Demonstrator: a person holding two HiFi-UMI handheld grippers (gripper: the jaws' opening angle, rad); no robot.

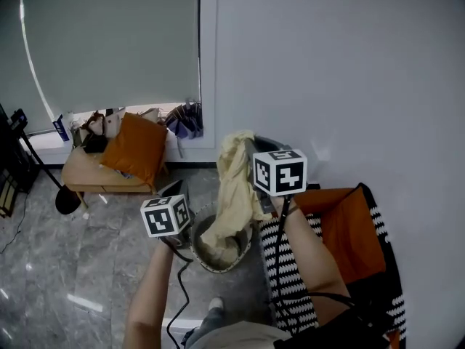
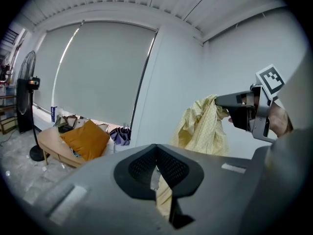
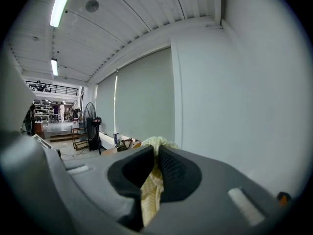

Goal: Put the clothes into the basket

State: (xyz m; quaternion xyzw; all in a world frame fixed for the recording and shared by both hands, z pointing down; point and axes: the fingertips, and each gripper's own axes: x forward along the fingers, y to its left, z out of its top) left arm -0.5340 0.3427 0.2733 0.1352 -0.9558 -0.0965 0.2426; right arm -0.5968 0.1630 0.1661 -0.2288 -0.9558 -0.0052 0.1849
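We hold yellow garment [image 1: 234, 187] above basket [image 1: 205, 265]. Right claw [image 3: 155, 153] clamped on top edge, left claw [image 2: 156, 153] pinched on lower fold. Hem sags inside basket.

Grey marble floor [image 1: 43, 267]. White wall [image 1: 349, 71] at 1 o'clock, blind-covered window [image 1: 109, 42] at 11. Low wooden bench [image 1: 87, 174] with orange cushion [image 1: 134, 150] at 10. Ceiling strip light [image 3: 61, 4] lit.
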